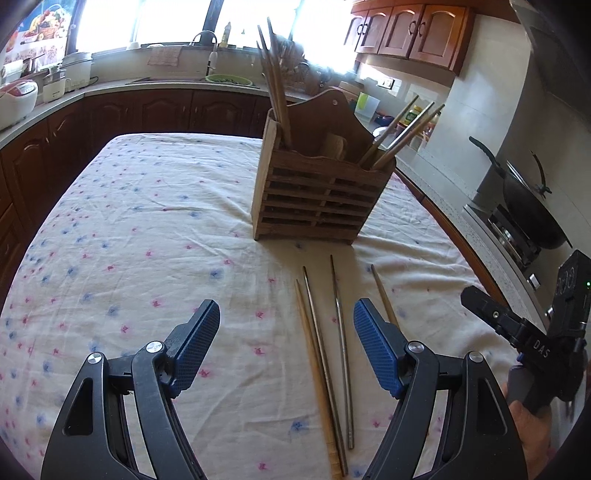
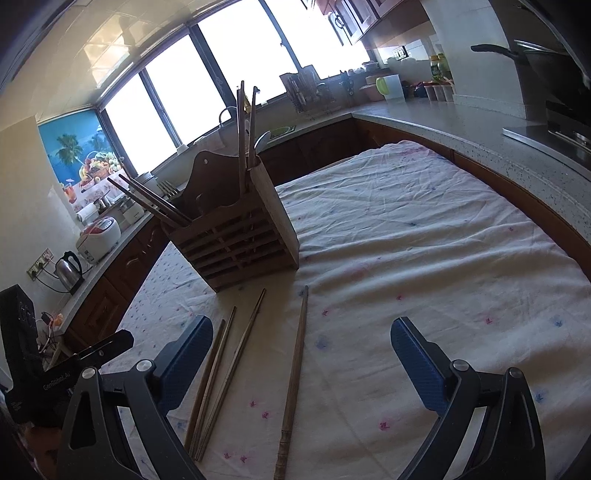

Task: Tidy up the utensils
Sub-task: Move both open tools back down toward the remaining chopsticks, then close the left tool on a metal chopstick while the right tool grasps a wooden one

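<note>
floral tablecloth (image 1: 147, 229); rice cooker (image 2: 99, 239), kettle (image 2: 69, 269) on counter; wok (image 1: 528, 206) on stove.

A home kitchen: wooden cabinets (image 1: 406, 33), sink tap (image 1: 207, 40), wok (image 1: 524, 199).

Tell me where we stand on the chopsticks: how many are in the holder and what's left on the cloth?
Done: several chopsticks already stand in the holder. In hand: nothing; the left gripper and right gripper are both open and empty above the cloth. Left: four loose chopsticks lying in front of the holder.
</note>
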The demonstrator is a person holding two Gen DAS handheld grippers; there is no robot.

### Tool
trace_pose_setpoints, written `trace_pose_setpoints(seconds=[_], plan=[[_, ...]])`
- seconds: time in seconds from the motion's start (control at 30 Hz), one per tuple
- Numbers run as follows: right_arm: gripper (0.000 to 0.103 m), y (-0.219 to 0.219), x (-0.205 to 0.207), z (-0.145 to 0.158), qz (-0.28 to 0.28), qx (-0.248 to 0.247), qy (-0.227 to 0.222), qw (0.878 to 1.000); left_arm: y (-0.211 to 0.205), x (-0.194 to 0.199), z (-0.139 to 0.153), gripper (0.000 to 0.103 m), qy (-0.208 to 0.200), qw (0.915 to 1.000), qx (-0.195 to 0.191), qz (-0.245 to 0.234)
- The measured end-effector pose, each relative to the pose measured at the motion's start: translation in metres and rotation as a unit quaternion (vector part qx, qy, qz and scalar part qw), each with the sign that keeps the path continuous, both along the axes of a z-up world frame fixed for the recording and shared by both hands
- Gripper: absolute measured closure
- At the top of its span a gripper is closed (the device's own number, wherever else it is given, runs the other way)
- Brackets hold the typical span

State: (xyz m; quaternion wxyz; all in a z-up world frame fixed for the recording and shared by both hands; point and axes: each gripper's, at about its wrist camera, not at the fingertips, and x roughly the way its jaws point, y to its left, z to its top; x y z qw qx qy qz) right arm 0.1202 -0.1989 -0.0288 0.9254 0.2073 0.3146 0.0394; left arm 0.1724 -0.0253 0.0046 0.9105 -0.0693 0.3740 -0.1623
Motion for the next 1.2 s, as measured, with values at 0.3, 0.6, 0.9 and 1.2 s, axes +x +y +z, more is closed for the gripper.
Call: trace_pose_setpoints(seconds=[0.3,0.6,0.9,1.2], plan=[[0.038,-0.015,0.012,-0.009,-0.01,-0.004,0.027,1.0,-0.05,0.034,-0.013,0.048,0.034,0.9965,0.025,-0.072],[0.049,-0.026,0.02,-0.019,-0.016,0.007,0.046,0.999,-0.094,0.083,-0.043,0.064,0.075,0.991,0.049,-0.1],[0.053,-0.016,0.037,-0.023,-0.001,0.002,0.054,0.999,-0.071,0.068,-0.061,0.096,0.095,0.9881,0.047,-0.111],[0.063,0.018,0.075,-0.037,0.052,-0.049,0.09,0.993,-0.063,0.074,-0.054,0.096,0.104,0.9878,0.059,-0.099]])
